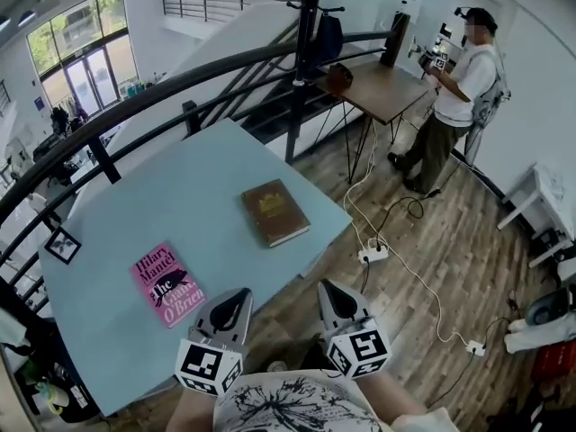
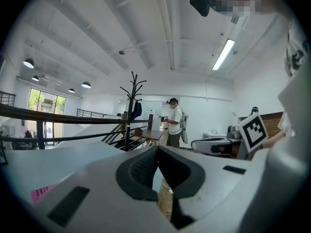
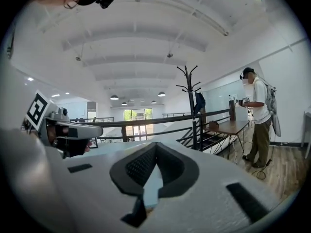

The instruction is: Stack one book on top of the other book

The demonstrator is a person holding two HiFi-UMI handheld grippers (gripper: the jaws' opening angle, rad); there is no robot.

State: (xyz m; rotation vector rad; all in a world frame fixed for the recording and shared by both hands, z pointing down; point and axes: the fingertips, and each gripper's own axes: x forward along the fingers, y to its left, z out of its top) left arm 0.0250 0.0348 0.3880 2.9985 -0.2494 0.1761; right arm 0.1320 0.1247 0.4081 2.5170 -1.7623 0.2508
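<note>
A brown hardcover book (image 1: 274, 211) lies near the right side of the light blue table (image 1: 180, 196). A pink paperback (image 1: 167, 283) lies closer to the front edge, left of it; a corner of the pink paperback (image 2: 43, 193) shows low in the left gripper view. My left gripper (image 1: 239, 297) hangs shut and empty just off the table's front edge, right of the pink book. My right gripper (image 1: 329, 290) is shut too, over the wooden floor beside the table's corner. Both point level toward the table, jaw tips touching in their own views at the left gripper (image 2: 157, 148) and the right gripper (image 3: 156, 144).
A black railing (image 1: 162, 93) curves behind the table, with stairs beyond. A coat stand (image 1: 304, 25) and a brown side table (image 1: 382, 88) stand at the back, where a person (image 1: 459, 88) stands. Cables and a power strip (image 1: 373, 254) lie on the floor right of the table.
</note>
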